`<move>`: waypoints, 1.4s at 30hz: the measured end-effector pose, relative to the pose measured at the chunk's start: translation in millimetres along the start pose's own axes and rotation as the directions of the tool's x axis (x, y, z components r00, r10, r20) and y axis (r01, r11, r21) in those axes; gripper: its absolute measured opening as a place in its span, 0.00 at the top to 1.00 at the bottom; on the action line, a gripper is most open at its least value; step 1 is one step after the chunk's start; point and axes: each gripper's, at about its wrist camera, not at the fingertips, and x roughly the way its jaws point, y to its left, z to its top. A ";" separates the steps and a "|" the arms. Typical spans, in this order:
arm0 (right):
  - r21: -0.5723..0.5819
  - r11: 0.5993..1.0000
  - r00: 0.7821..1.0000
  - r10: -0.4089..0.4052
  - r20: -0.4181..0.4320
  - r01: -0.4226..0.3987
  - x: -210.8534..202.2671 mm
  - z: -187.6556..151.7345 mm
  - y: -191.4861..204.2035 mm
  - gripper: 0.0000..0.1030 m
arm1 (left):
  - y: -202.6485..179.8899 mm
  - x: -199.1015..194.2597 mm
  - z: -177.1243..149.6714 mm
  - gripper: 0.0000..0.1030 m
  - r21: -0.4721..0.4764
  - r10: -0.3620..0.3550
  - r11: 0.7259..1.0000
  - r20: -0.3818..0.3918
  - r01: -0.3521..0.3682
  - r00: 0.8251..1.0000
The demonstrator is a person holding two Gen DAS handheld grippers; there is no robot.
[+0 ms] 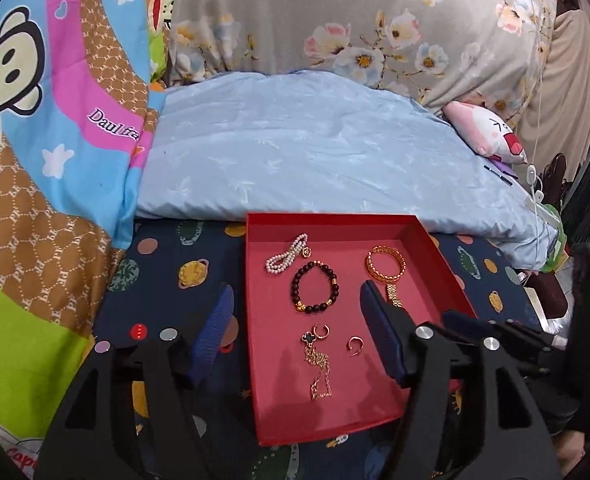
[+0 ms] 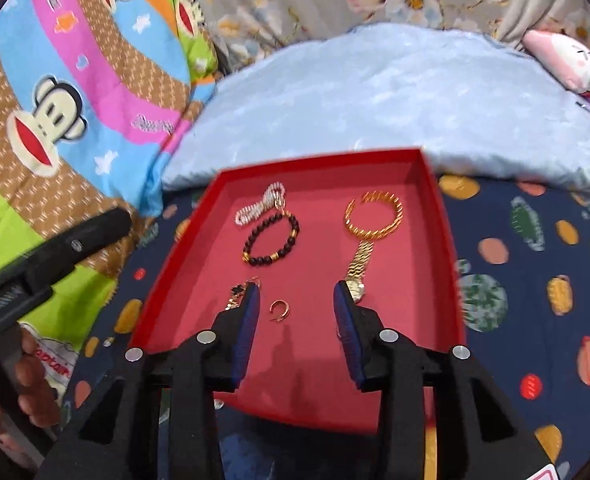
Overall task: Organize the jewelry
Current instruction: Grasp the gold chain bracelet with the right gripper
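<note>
While both grippers hover empty over the red tray [image 1: 435,258], left gripper [image 1: 295,320] wide, right gripper [image 2: 297,304] half-spread, all the jewelry looks sorted inside it: bracelets at the far end, gold chain [image 1: 319,372] nearest, little left

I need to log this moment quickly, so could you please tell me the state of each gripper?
Left gripper: open, holding nothing, above the red tray.
Right gripper: open, holding nothing, a small ring lying between its fingers.
</note>
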 end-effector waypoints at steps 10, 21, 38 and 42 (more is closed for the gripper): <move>0.049 0.998 0.998 -0.043 0.051 0.041 -91.2 -71.9 -9.5 0.58 | 7.0 -61.5 -51.5 0.30 -0.011 -0.012 1.000 -0.009 0.012 1.000; 0.022 0.995 0.993 -0.101 -0.063 0.102 -83.8 -154.1 7.6 0.62 | -6.5 -72.2 -133.1 0.30 -0.050 -0.041 0.998 -0.126 0.035 0.991; -0.021 0.992 0.986 -0.130 -0.106 0.128 -36.3 -158.0 7.8 0.89 | -7.1 -62.0 -169.0 0.30 -0.067 -0.044 0.997 -0.209 0.031 0.977; -0.006 0.991 0.985 -0.132 -0.110 0.132 -41.5 -159.4 2.5 0.94 | -10.9 -61.7 -168.5 0.30 -0.064 -0.056 0.997 -0.211 0.043 0.976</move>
